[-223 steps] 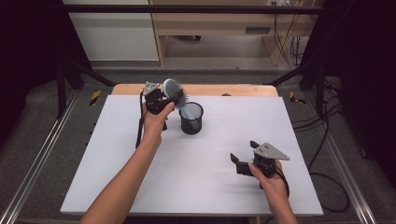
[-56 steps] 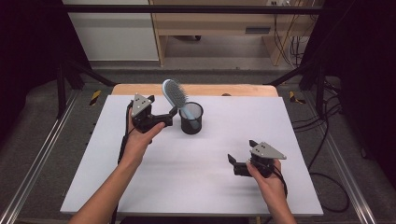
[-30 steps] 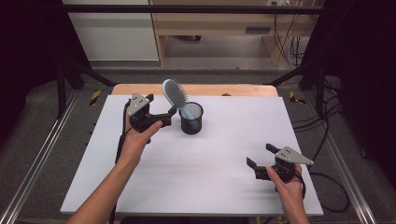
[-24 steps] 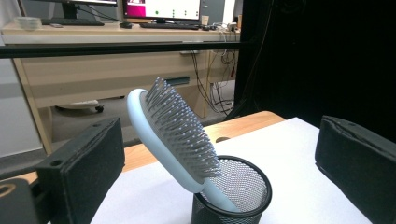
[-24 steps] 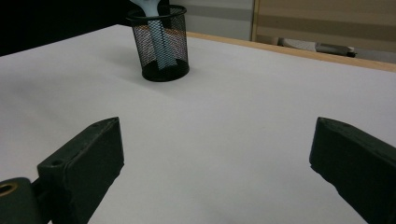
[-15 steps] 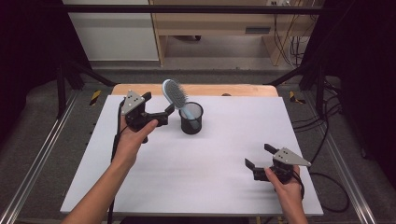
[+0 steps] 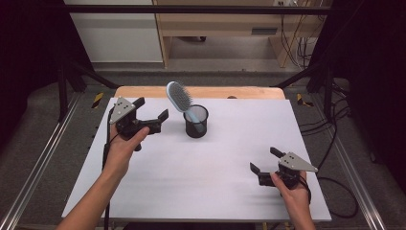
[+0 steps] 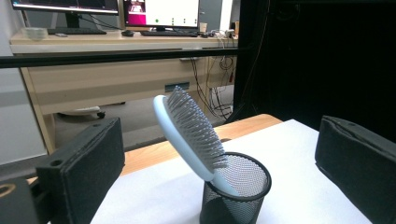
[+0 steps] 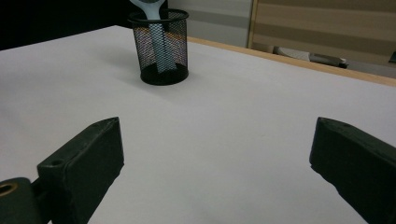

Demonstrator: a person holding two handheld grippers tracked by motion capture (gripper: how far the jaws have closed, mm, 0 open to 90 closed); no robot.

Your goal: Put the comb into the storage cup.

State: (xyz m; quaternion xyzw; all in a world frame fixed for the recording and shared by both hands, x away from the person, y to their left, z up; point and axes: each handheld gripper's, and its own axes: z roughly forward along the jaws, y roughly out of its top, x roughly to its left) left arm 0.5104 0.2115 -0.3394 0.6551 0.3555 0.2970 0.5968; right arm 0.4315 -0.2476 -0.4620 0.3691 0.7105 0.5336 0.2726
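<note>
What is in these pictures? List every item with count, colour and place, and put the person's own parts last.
hairbrush: one, pale blue, handle down in the cup, head leaning toward the table's far left
mesh cup: one, black, upright on the far middle of the table
table: one, white top with a wooden far edge
left claw: one, black, open, left of the cup, apart from it
right claw: one, black, open, near right of the table

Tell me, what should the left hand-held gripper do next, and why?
Probably draw a little farther from the mesh cup. The hairbrush stands handle-down in it, leaning on the rim, and the left hand-held gripper is open beside it, holding nothing.
</note>
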